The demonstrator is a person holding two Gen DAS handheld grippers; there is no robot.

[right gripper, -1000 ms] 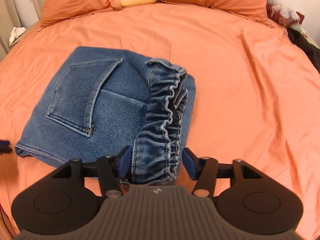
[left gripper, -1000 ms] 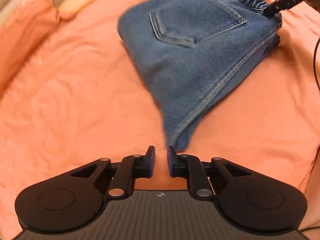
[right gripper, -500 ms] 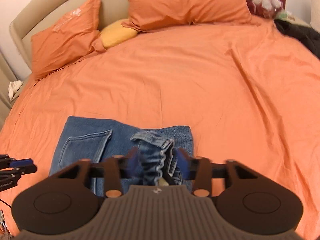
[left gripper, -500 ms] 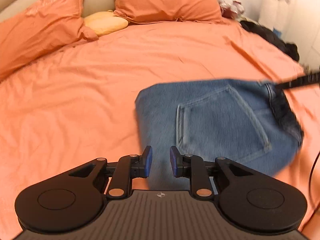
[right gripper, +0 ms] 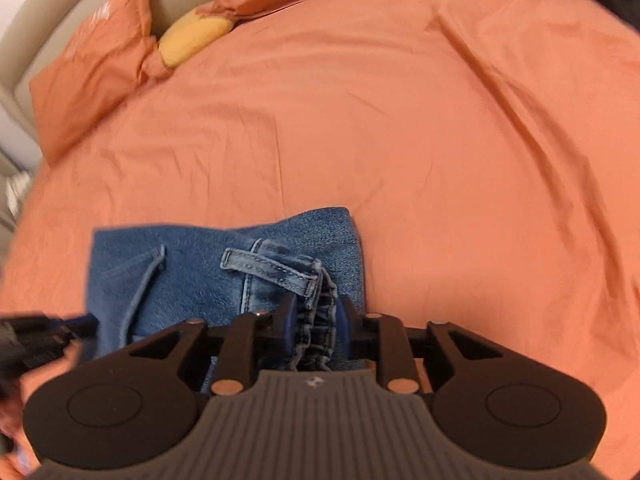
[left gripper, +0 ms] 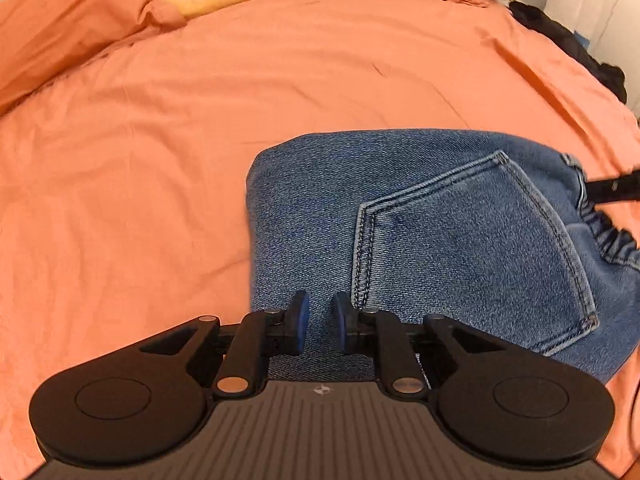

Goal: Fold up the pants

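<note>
The folded blue denim pants (left gripper: 440, 232) lie on the orange bed sheet (left gripper: 160, 160), back pocket up. My left gripper (left gripper: 319, 320) sits over the pants' near left edge, its jaws a narrow gap apart with denim between them. In the right wrist view the pants (right gripper: 192, 272) lie just ahead, and my right gripper (right gripper: 316, 328) is shut on the gathered elastic waistband (right gripper: 318, 320). A right finger also shows in the left wrist view (left gripper: 616, 190) at the waistband. The left gripper shows in the right wrist view (right gripper: 44, 332) at the pants' left edge.
Orange pillows (right gripper: 92, 76) and a yellow cushion (right gripper: 192, 38) lie at the head of the bed. Dark clothing (left gripper: 568, 40) lies past the bed's right edge. A beige headboard (right gripper: 72, 8) stands behind the pillows.
Both grippers have drawn the folded pants nearer, and the pants now fill more of each view. The right gripper's jaws have closed from wide apart onto the waistband.
</note>
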